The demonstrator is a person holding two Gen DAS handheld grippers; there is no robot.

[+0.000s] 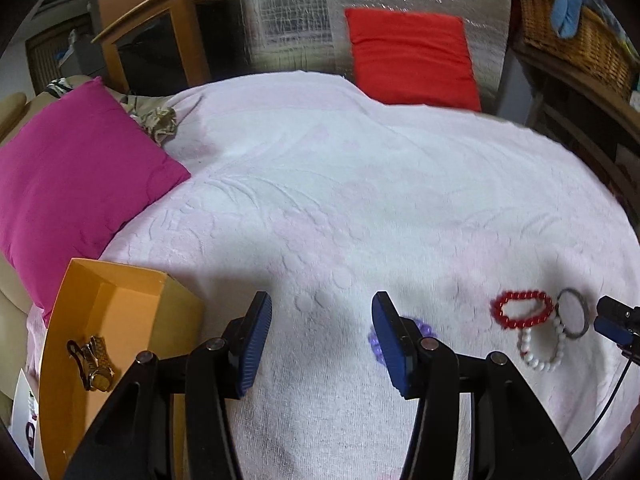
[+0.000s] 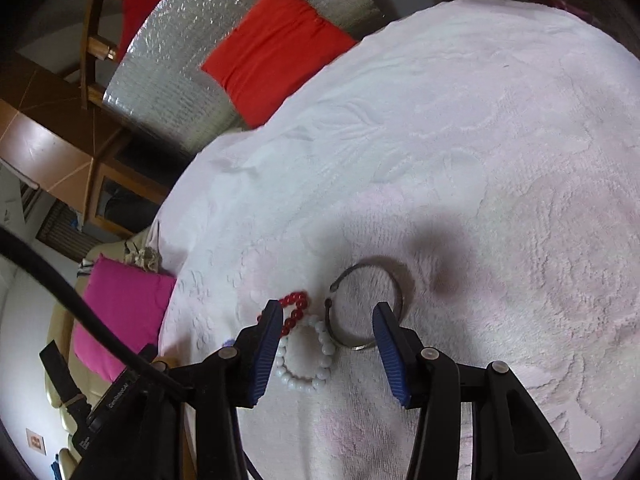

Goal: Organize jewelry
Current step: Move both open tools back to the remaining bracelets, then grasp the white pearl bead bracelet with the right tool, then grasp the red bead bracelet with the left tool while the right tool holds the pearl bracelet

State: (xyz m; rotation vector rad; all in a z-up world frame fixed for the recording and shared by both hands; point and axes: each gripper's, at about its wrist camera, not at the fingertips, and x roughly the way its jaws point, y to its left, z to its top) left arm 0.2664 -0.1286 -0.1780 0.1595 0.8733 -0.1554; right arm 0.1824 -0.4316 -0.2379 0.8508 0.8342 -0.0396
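Observation:
An open orange box (image 1: pixel 120 312) sits at the left on the pale pink towel (image 1: pixel 320 200) and holds a gold watch (image 1: pixel 94 362). My left gripper (image 1: pixel 320 312) is open and empty above the towel; a purple bracelet (image 1: pixel 426 330) peeks out behind its right finger. To the right lie a red bead bracelet (image 1: pixel 522 310), a white bead bracelet (image 1: pixel 540 350) and a metal bangle (image 1: pixel 574 314). My right gripper (image 2: pixel 326 316) is open, low over the white bracelet (image 2: pixel 308 356), with the red bracelet (image 2: pixel 294 308) and the bangle (image 2: pixel 366 304) at its fingertips. It also shows in the left wrist view (image 1: pixel 616 318).
A magenta pillow (image 1: pixel 76 184) lies at the left edge, a red pillow (image 1: pixel 412 56) at the back against silver foil. A wicker basket (image 1: pixel 580 40) stands far right, wooden furniture (image 1: pixel 156 40) at the back left. A black cable (image 2: pixel 60 288) crosses the right wrist view.

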